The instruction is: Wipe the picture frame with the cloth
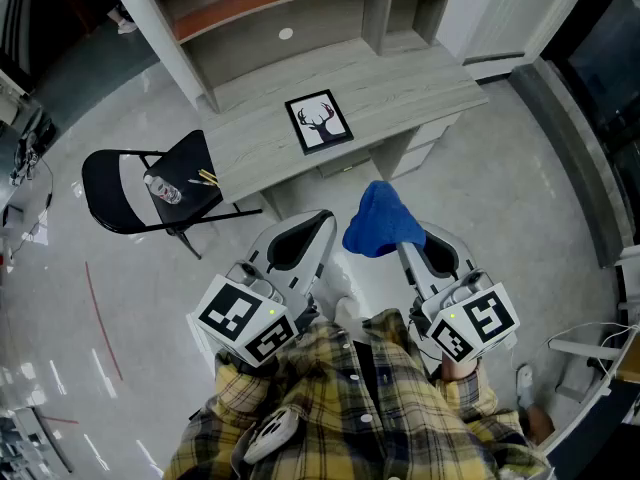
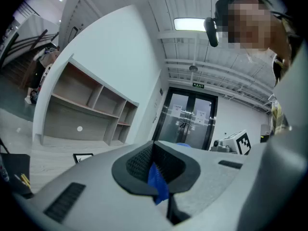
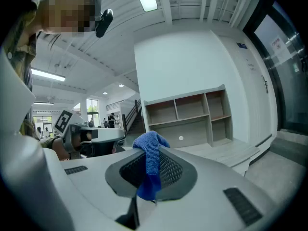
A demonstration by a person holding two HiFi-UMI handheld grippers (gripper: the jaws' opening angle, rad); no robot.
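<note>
**Right claw holds the blue cloth, picture frame waits on the desk**

The right gripper (image 3: 152, 170) has its two jaws pressed together on the fuzzy blue cloth (image 3: 150, 150). The cloth sticks up from between the dark pads and flops over the tip. A short end hangs down on the near side.

The left gripper (image 2: 156, 167) has its jaws together too. A small blue scrap (image 2: 158, 186) is pinched between its pads. I cannot tell if that scrap is part of the same cloth.

Seen from the head view, the two grippers sit side by side, close to the person's yellow checked shirt (image 1: 350, 408). Each gripper has a cube with black and white square markers on it. The markers are patterns, not words.

The black picture frame (image 1: 319, 121) lies flat on the light grey wooden desk (image 1: 410, 88), near its front edge. It is well apart from both grippers and the cloth. The picture inside is white with a black deer head and antlers.

Behind the desk stand open wooden shelves (image 1: 270, 8).

A black folding chair (image 1: 120, 183) stands just beside the left end of the desk. Some small things lie on its seat, too small to make out.

In the left gripper view, a green sign (image 2: 198, 85) hangs over glass doors (image 2: 190, 119). Its writing is too small to read.
</note>
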